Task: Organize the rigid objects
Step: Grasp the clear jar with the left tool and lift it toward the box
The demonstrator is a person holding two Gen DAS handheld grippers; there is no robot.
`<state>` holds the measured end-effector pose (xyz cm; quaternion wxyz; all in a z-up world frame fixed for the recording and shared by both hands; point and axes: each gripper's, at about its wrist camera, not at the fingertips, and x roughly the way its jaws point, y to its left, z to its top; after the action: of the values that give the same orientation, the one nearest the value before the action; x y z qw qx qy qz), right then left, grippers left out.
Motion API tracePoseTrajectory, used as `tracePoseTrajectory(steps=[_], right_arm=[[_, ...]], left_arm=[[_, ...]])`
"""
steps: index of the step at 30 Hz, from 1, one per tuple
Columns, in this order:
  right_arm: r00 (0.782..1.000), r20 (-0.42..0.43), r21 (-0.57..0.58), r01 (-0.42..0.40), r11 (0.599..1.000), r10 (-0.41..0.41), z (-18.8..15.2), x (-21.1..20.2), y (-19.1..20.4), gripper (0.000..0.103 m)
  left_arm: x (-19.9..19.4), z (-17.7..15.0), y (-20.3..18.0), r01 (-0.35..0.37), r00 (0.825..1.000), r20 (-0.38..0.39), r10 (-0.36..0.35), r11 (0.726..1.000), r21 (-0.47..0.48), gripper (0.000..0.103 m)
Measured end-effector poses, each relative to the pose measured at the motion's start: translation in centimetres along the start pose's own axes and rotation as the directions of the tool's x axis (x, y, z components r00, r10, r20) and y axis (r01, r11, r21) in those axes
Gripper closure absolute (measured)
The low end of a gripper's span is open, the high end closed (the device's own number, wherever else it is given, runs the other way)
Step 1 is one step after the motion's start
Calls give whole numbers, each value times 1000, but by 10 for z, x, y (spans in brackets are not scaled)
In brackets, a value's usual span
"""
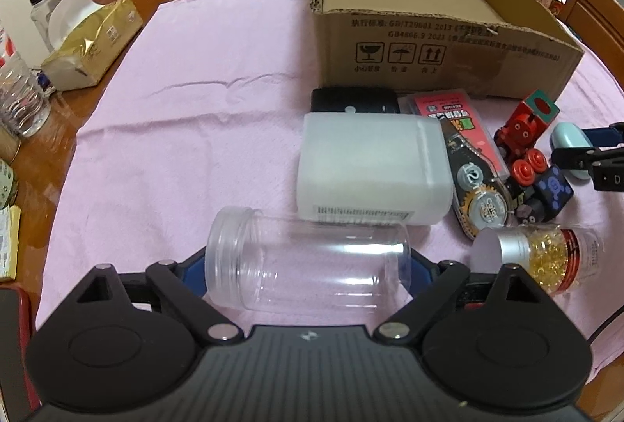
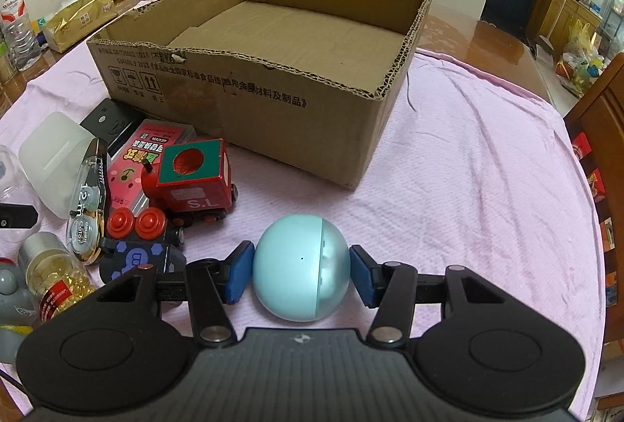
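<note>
My left gripper (image 1: 308, 266) brackets 1 clear jar (image 1: 308, 268) lying on its side, a blue pad at each end; whether the pads press it I cannot tell. My right gripper (image 2: 301, 273) closes its 2 blue pads on 1 pale blue egg-shaped case (image 2: 301, 268), low over the pink cloth (image 2: 468, 168).

Ahead of both tools sits 1 open cardboard box (image 2: 273, 117), its floor bare. Between the left tool and the box lie 1 white tub (image 1: 370, 172) touching the jar, 1 black case (image 1: 355, 101), 1 red card pack (image 1: 448, 110), 1 correction-tape dispenser (image 1: 479, 195), 1 red toy train (image 1: 526, 125), 1 dark blue cube (image 1: 553, 192) and 1 capsule bottle (image 1: 538, 258).

Only the right view shows the box's full interior and the wide bare cloth to that tool's right, reaching the table edge. Only the left view shows open cloth on its left, with 1 gold pouch (image 1: 93, 39) and 1 black-lidded canister (image 1: 54, 4) beyond the cloth's edge.
</note>
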<state>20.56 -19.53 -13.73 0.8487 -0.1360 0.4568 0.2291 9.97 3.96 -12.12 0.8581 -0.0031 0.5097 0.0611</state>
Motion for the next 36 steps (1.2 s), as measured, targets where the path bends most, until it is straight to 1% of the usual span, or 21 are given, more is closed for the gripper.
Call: tracePoseTrajectory(steps=[9,11,13,15,18,24,31,36], right_arm=[[1000,-6,-10,-6,1000,6,0,1,0,43],[1000,-12,-13,-7,1000,6,1,1,0,44],[1000,-17,-19,-3,1000,3,1,0,2,45],[1000,-25,-20,-4,1000,3,2,-1,3,45],[999,-40,-20,-3,1000,3,3,-2,3,45],[998,-65,-83,6,997,-11,1,-11,7,45],[997,-74,-130,-25,991,15,3,-38,5,45],[997,-60,-149,-61,987,53,15,-66,4,45]], left_arm=[[-10,0,0,-17,1000,0,17,999,-29,11],[-11,1,0,-21,1000,-2,21,999,-26,12],[-13,2,0,-23,1000,11,23,1000,-22,12],[-14,4,-1,-23,1000,2,23,1000,-13,12],[-18,7,-1,-26,1000,-6,26,1000,11,12],[-32,15,3,-3,1000,-20,4,999,51,12],[-57,30,6,41,998,-46,-35,991,130,12],[-76,53,3,50,999,-2,-51,980,194,12]])
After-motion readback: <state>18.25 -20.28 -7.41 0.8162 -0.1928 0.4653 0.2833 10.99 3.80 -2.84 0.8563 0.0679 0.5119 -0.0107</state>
